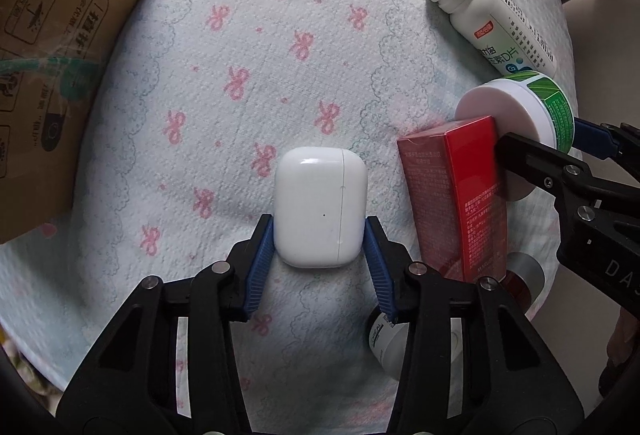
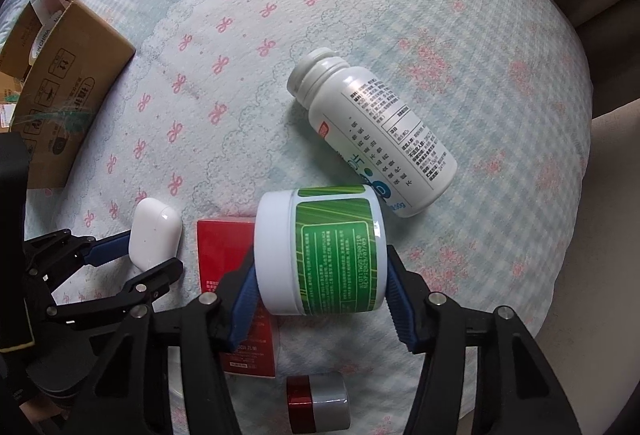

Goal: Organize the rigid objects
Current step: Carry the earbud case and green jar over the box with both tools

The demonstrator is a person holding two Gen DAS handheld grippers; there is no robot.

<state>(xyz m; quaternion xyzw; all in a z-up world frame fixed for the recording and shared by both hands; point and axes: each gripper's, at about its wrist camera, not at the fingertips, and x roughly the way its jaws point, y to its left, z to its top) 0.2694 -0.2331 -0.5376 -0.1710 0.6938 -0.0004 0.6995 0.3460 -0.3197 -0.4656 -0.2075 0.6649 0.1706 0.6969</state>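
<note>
You're closing your left gripper (image 1: 319, 231) on the white earbud case (image 1: 321, 207), blue pads pressing its two long sides near the bottom end, and it looks gripped rather than merely framed. That shell is glossy, hard and light, so it is likely wanting to squirt out of a pinch this low; I'd judge a hold nearer its middle is safer, across the flat sides and clear of the lid seam. Your right gripper (image 2: 320, 275) is clamping the green-labelled jar (image 2: 320, 251) across its round body, white lid pointing left, the jar lying on its side between the pads; it's rigid plastic, probably heavier if full, and a curved wall can be rolling in the jaws, so keep it level. Just beside the case, the red carton (image 1: 452, 203) is lying flat on the bed (image 1: 280, 35), its far end tucked under the jar's lid; thin card, so it is likely crushing if squeezed hard. Below it a small red-and-silver tube (image 2: 318, 403) is resting near the bed's edge. Farther out, the white pill bottle (image 2: 372, 131) is lying on its side, smooth and prone to rolling. Farthest left, the cardboard box (image 1: 60, 55) is sitting on the bedspread, presumably where these are going.
</note>
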